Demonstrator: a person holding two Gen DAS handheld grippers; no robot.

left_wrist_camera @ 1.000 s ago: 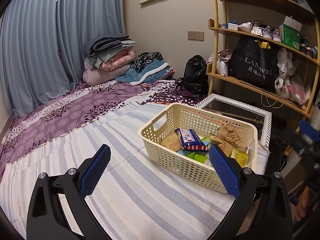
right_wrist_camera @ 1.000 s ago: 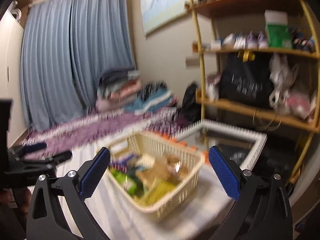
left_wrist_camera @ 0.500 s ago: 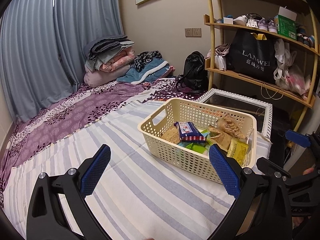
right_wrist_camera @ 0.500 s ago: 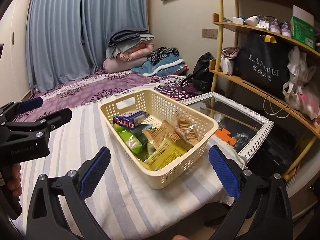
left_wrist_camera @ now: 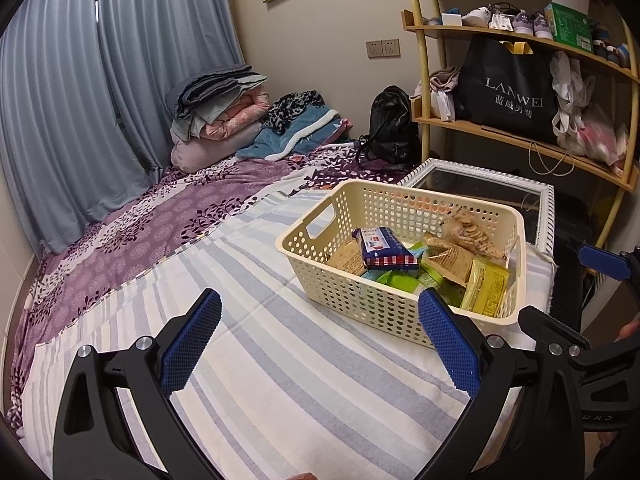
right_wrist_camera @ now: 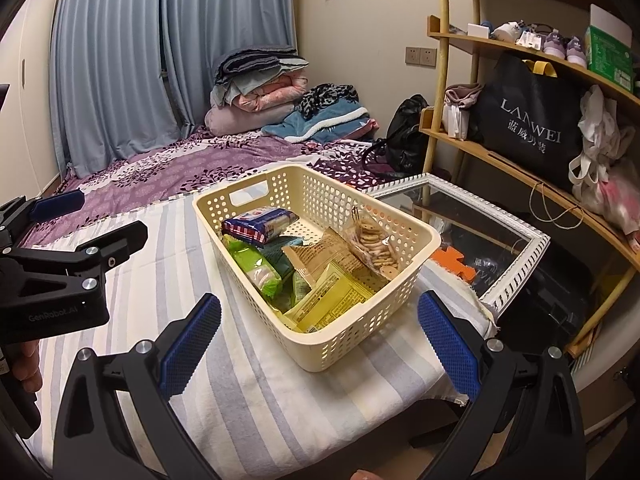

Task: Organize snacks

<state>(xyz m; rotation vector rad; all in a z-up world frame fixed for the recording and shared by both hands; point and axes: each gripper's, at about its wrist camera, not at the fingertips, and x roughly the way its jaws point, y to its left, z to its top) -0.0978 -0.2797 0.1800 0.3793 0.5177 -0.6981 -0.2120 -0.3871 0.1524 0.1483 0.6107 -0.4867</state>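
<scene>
Striped bed sheet (right_wrist_camera: 256,392) carrying cream perforated basket (right_wrist_camera: 360,332) with all visible snack packets (right_wrist_camera: 316,264) piled loosely inside, none outside, both grippers' fingers (left_wrist_camera: 448,340) (right_wrist_camera: 446,340) wide and empty: collected, or awaiting sorting.

1. A wide bare stretch of striped sheet (left_wrist_camera: 280,360) is left open on the bed from 6 to 10 o'clock of the basket (left_wrist_camera: 384,312) in the left wrist view; nothing is set on it.
2. The basket's top is open, so entry from above is unobstructed, but its floor is crowded with snack packets (right_wrist_camera: 320,268).
3. At 3 o'clock of the basket in the right wrist view, passage is limited by the white-framed glass panel (right_wrist_camera: 516,272), just beside the bed's edge.
4. Beyond it, the shelf (right_wrist_camera: 520,168) with a black bag (right_wrist_camera: 528,120) closes off the 1 to 3 o'clock side.
5. At 9 o'clock, the left hand-held gripper (right_wrist_camera: 92,220) stands above the sheet, jaws parted.
6. At 12 o'clock, folded bedding (left_wrist_camera: 220,120) is piled far back.
</scene>
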